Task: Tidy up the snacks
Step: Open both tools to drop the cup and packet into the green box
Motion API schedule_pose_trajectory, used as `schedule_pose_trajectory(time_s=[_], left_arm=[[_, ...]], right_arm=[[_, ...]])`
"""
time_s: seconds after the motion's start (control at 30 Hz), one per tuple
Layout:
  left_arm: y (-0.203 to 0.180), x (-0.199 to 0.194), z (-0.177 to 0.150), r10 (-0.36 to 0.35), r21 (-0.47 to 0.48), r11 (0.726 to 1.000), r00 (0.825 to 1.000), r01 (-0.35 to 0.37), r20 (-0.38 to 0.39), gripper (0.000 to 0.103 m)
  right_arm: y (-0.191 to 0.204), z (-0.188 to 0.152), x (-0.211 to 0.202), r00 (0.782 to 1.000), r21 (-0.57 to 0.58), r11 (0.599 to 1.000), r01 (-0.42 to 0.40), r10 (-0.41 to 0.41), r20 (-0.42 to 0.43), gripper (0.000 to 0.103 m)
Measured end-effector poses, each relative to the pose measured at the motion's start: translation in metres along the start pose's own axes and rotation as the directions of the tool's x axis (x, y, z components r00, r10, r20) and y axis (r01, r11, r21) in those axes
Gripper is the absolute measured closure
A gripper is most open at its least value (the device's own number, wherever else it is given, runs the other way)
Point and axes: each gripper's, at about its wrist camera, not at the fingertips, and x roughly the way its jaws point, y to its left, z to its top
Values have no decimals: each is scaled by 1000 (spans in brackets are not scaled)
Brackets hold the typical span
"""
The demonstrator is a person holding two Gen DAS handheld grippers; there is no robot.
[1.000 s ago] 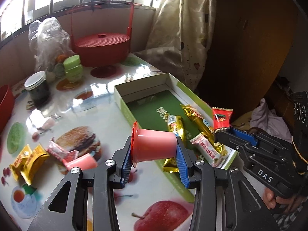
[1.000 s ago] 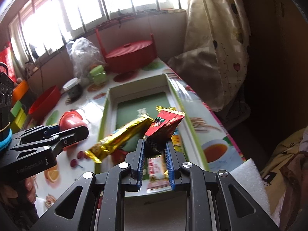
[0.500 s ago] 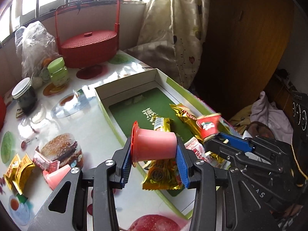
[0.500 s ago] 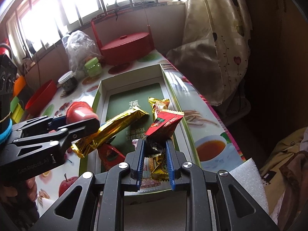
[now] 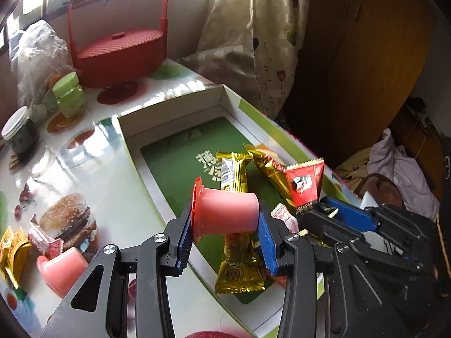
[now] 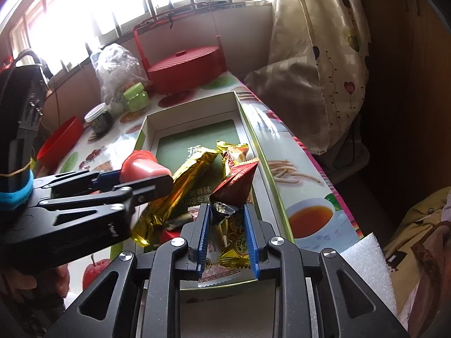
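My left gripper is shut on a pink jelly cup with a red rim, held sideways over the near-left part of the open green-and-white box. In the right wrist view the same cup hangs over the box's left wall. My right gripper is over the near end of the box, and its jaws are opening. A red snack packet still stands upright between the pads, its crumpled end touching them. Several gold-wrapped snacks lie on the box floor.
On the table left of the box lie a second pink jelly cup, yellow packets and a pink candy. Behind stand a red lidded basket, a green jar, a dark jar and a plastic bag. A curtain hangs on the right.
My left gripper has carried the jelly cup rightward and lower, from over the table to over the box. The right gripper's jaws have widened slightly around the red packet.
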Motion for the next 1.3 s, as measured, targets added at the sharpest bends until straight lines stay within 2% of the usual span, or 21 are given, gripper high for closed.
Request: schedule_pose_trajectory(time_s=[0.13,0.33,0.4,0.6,0.93,1.3], left_arm=[[2,2,0,-4,-12,1000,1000,4,3,60],[2,3,1,-5,-7,1000,1000,5,0,59],[2,3,1,-10,-3,1000,1000,10,-2,56],[0,-1,0,-26,-4,1000,1000,26,1,49],[3,-21,-5,-23,-19,1000,1000,24,21,46],[11,-55,-13,-6,-37,999,997,9,81,45]], right_arm=[[-1,-1,1,1000,0,1000,-2,2,1,77],[-2,-2,4,1000,7,1000,4,-4,-5,67],[-3,-2,3,1000,10,1000,6,-6,-5,61],[-1,-4,1,1000,9,1000,11,-10,-5,55],[0,-7,-8,1000,20,999,29,-29,1,54],[17,-5,-21,999,3,999,34,-34,23,54]])
